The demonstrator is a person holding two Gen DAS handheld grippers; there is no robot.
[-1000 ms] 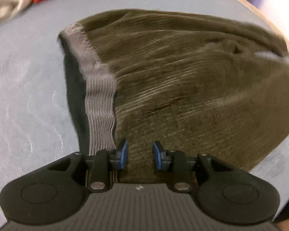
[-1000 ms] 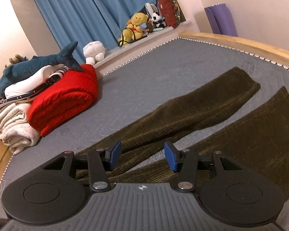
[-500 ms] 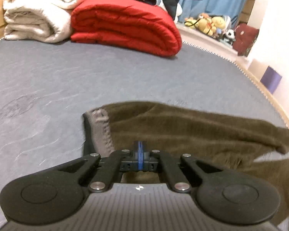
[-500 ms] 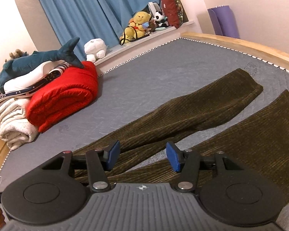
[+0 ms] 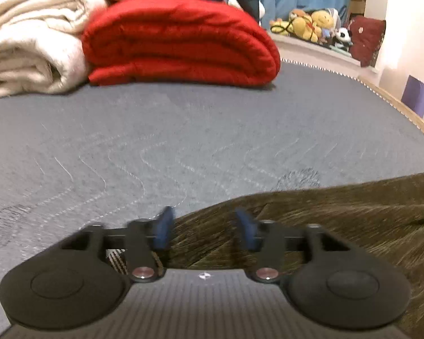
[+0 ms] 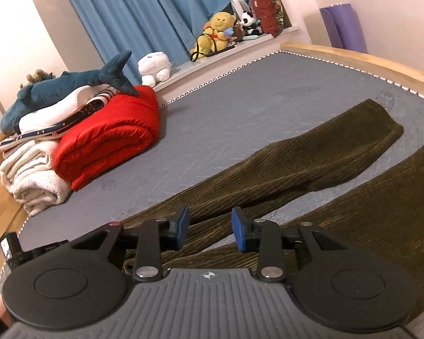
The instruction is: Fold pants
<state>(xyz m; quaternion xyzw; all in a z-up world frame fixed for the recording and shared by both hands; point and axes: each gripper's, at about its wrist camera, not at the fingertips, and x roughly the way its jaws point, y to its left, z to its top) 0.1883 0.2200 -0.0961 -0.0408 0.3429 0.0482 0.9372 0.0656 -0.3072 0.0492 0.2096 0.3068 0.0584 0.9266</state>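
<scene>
Dark olive corduroy pants lie flat on the grey mattress, two legs spread toward the far right edge. My right gripper is open and empty, low over the crotch area between the legs. In the left wrist view the pants' waist end lies at the lower right, with a bit of grey ribbed waistband under the gripper body. My left gripper is open, its blue pads on either side of the fabric edge, holding nothing.
A folded red quilt and cream blankets are stacked at the far left of the mattress, with a plush shark on top. Plush toys sit on the window ledge. A wooden bed frame edge runs along the right.
My left gripper was shut on the waist fabric half a second ago and has now opened, letting it go. The right gripper has stayed open and shifted slightly.
</scene>
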